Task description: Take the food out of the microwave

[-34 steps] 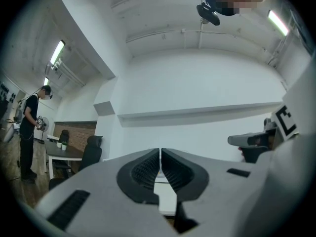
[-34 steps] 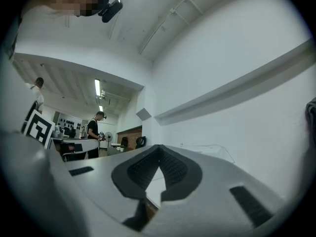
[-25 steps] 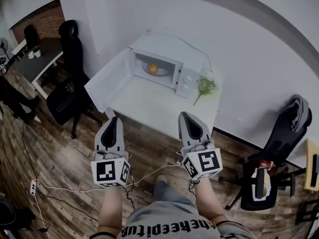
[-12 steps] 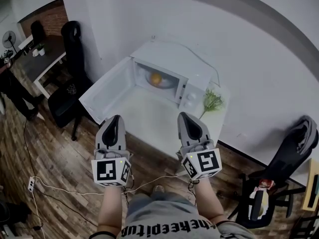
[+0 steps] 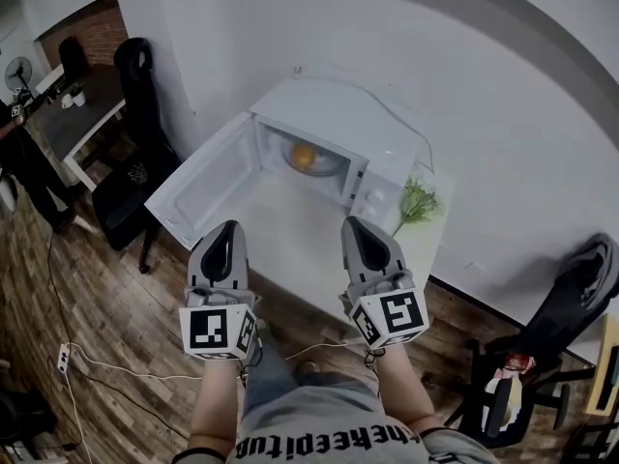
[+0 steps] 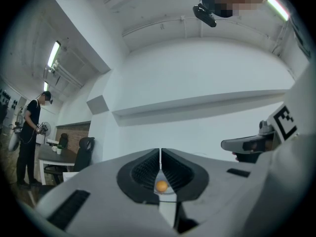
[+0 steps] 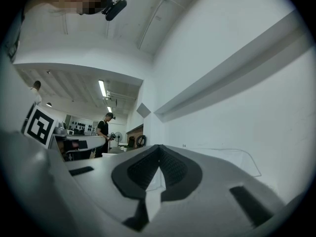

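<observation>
Approach stage: microwave door open, orange food inside. Both the left hand-held gripper and right hand-held gripper are pressed together, empty — next I'd spread one and reach in.

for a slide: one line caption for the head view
Both shut, the left gripper and right gripper face the open microwave on a white table, orange food inside.

Only actual lettering is the white print on the person's shirt, cut off, can't read it properly. Square black-and-white markers sit on the left gripper and right gripper cubes.
</observation>
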